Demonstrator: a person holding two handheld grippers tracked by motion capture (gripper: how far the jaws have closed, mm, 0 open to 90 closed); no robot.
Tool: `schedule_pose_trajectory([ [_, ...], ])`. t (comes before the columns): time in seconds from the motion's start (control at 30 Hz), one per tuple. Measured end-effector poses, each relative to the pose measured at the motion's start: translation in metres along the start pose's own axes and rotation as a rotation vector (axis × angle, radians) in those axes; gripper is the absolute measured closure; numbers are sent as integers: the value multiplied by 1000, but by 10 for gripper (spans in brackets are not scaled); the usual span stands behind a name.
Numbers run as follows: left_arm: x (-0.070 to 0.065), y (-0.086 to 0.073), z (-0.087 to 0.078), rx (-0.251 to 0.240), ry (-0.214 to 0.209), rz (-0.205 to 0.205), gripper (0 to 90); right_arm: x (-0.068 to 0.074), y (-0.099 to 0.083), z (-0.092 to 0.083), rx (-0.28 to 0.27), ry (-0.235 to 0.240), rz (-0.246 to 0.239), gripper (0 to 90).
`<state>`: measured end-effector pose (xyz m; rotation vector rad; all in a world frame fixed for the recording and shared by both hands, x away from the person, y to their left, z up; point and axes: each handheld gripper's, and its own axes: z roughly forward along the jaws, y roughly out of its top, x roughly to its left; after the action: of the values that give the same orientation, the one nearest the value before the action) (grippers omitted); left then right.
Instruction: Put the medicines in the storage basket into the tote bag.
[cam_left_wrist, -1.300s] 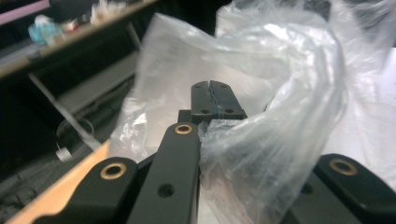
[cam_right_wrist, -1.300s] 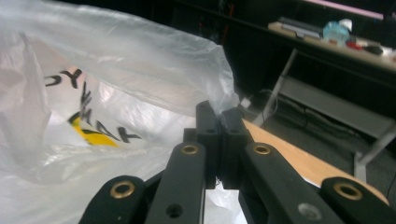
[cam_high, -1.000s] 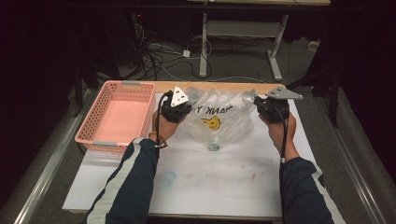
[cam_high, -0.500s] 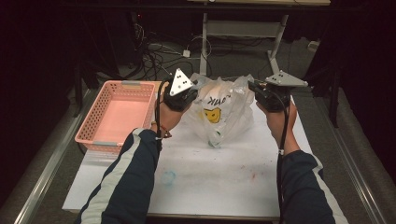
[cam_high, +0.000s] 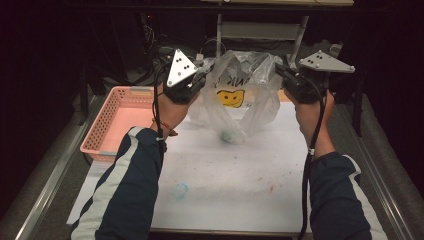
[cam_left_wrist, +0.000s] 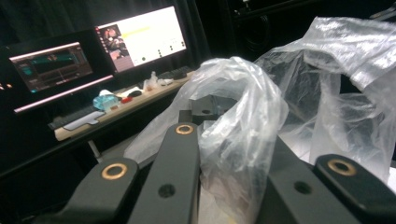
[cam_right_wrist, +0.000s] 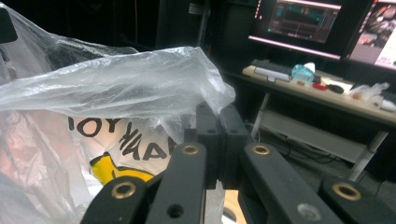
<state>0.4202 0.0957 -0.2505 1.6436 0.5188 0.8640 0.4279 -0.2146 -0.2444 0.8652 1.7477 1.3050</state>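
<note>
- One clear plastic bag hangs in the air above the far half of the table, stretched between both grippers; yellow face and black lettering on its front.
- Small pale greenish object sits in the bag's low point, just above the tabletop; too blurred to identify.
- Left gripper: jaws clamped on the bag's left handle; in the left gripper view the film bunches up between them.
- Right gripper: jaws together, pinching the bag's right edge; the right gripper view shows film draped over the closed tips.
- Both hands raised, at about the same height.
- Pink basket stands on the table's left edge, well apart from the bag.
- Tabletop white, with faint stains.
</note>
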Motion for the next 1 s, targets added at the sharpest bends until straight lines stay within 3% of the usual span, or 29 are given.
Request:
schedule_pose_trajectory([
  [0.23,11,12,-6,-14,33,-21,876,-9,17,-10,-36,-33,18,900],
  [0.33,12,13,-6,-5,42,-8,876,-10,20,-12,-29,-55,2,900],
  [0.73,15,-26,18,78,45,-48,859,-14,-13,9,30,-60,32,900],
  [0.83,14,-35,24,112,60,-30,761,-16,-22,16,45,-68,35,900],
  [0.9,16,-39,25,120,49,-41,676,-19,-27,20,55,-76,40,900],
  [0.97,18,-42,23,123,59,-64,559,-22,-31,23,66,-89,43,900],
  [1.0,19,-43,22,122,83,-66,427,-24,-33,25,71,-95,42,900],
])
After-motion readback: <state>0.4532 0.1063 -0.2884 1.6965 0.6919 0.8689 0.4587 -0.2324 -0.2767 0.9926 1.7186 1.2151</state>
